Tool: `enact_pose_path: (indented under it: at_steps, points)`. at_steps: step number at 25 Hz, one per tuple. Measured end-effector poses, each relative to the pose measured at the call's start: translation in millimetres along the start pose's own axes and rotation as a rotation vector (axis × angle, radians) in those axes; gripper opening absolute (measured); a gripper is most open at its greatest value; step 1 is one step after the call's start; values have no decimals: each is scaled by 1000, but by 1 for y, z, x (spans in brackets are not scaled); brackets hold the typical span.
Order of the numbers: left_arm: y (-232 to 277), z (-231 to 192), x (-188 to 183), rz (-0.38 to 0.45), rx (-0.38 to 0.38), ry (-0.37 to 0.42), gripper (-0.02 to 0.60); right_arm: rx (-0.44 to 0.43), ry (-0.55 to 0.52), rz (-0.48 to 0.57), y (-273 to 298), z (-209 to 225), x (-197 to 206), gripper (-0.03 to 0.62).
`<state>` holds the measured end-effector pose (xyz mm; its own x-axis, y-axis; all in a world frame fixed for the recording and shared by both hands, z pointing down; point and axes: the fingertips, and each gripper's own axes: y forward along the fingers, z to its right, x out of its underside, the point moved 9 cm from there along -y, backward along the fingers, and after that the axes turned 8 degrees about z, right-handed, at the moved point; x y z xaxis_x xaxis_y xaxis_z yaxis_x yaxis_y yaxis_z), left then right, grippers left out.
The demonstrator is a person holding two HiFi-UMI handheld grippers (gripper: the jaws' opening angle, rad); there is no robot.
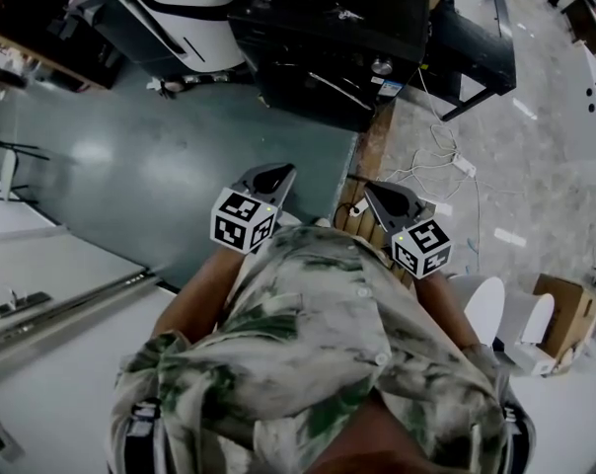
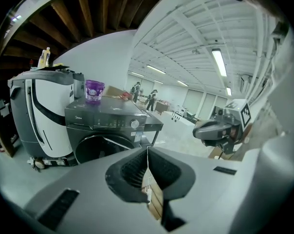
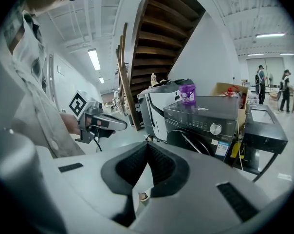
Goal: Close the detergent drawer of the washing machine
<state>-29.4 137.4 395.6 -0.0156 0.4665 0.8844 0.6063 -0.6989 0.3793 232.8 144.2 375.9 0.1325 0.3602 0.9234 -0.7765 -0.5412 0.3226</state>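
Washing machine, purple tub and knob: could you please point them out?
washing machine (image 3: pixel 193 123), right gripper view, control panel.
purple tub (image 3: pixel 187 92), right gripper view, side wall.
knob (image 3: pixel 215 128), right gripper view, front face.

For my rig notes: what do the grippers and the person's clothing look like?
Left gripper and right gripper: grey shells, dark ribbed pads, each with a white cube of black square markers. Shirt: short-sleeved, pale green mottled print.

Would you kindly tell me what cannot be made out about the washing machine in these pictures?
- Whether the detergent drawer is open or closed: the washing machine is dark in the head view and too small in both gripper views.
- The lower part of its door: in the left gripper view, hidden behind the left gripper.
- Print on the purple tub on top: too small.
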Motion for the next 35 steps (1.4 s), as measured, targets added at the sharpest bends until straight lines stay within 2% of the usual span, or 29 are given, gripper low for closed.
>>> enact_pose_path:
  at_steps: [2,6,15,19,35]
  points:
    - [1,4,3,-3,9,-19,28,3,-4,1,-6,-1,3,21]
    - [2,11,2,-16,21,18,28,24,2,12,-14,0,6,21]
    - [11,18,0,-26,58,20,28,57,4,31,-26,0,11,21]
    - [11,16,1,-26,56,-6,28,61,10,36,-27,0,13,21]
    - [9,10,7,-50,48,14,28,73,19,40,-23,-1,15,21]
